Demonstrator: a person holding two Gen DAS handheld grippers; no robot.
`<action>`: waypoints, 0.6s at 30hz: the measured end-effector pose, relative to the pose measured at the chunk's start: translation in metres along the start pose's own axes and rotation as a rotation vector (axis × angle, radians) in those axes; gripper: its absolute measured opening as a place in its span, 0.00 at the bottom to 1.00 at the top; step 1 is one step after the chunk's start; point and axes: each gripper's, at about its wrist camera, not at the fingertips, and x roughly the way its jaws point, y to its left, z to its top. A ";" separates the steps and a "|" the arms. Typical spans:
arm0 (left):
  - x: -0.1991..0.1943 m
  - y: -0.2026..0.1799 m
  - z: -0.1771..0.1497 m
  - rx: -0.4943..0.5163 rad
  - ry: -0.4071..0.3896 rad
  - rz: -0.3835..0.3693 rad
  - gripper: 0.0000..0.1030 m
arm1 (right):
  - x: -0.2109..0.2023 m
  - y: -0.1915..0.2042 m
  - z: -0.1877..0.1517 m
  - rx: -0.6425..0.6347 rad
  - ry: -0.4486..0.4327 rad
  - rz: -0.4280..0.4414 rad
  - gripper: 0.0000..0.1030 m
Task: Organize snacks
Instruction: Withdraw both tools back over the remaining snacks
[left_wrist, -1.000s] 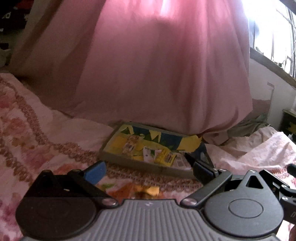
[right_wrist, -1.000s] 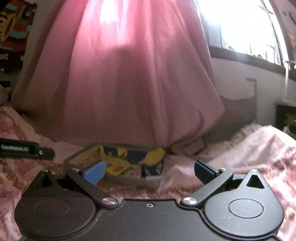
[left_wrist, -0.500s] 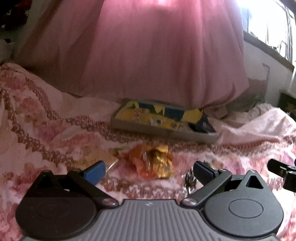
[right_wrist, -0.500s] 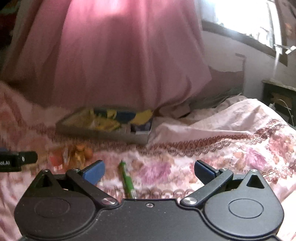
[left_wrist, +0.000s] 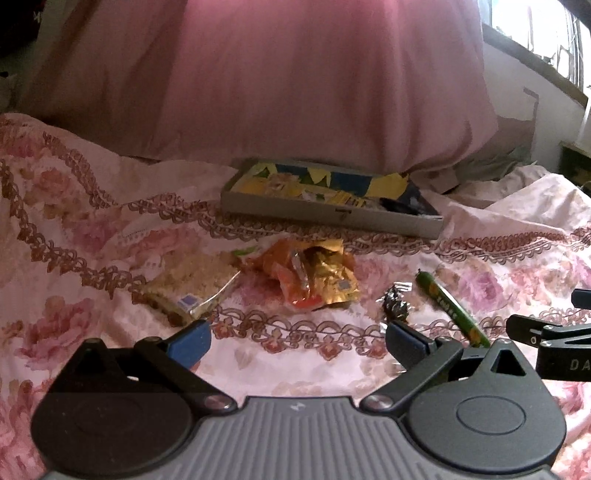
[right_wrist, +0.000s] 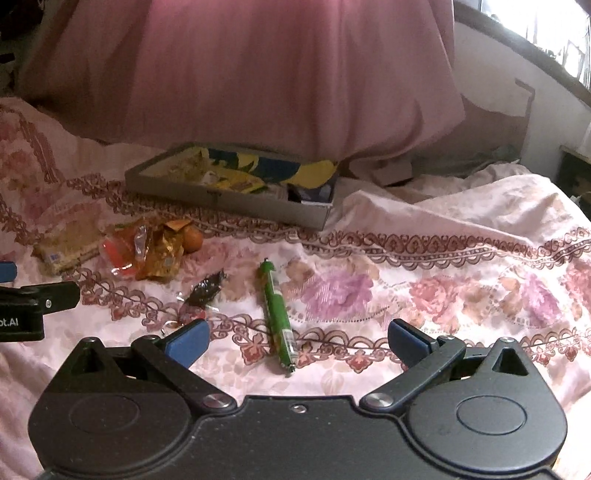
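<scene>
— Pink curtain (left_wrist: 295, 81) fills the back of both views, and below it a floral bedspread (left_wrist: 74, 206) covers the whole surface. What lies on it?

— Farthest back, right at the curtain's hem, sits a shallow grey cardboard box (left_wrist: 280, 209) with yellow and blue packets inside. In front of it the loose snacks are spread in a rough row. At the left is a clear-wrapped crispy rice bar (left_wrist: 188, 284); touching its right end is a crumpled orange and gold wrapper (left_wrist: 314, 280); further right is a small dark foil candy (left_wrist: 396, 305); and beside that a long green stick snack (left_wrist: 448, 308) lies on the cloth at a slant.

— Does the right wrist view add anything?

— It shows a small orange round thing (right_wrist: 192, 239) tucked against the gold wrapper's far edge. What it is cannot be told. The green stick lies near the middle of that view, its near end between the two blue pads.

— And the grippers?

— The left gripper (left_wrist: 297, 341) has its jaws spread wide with nothing between them, hovering above the bedspread just short of the rice bar and wrappers. The right gripper (right_wrist: 297, 339) is likewise spread wide and empty, above the near end of the green stick.
</scene>
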 end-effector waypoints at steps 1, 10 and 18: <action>0.001 0.000 -0.001 0.002 0.004 0.003 1.00 | 0.002 0.000 0.000 -0.001 0.008 0.000 0.99; 0.007 0.002 -0.005 0.032 0.023 0.031 1.00 | 0.006 0.006 0.001 -0.035 0.036 0.028 0.99; 0.011 0.003 -0.007 0.044 0.032 0.042 1.00 | 0.011 0.007 0.004 -0.032 0.059 0.079 0.99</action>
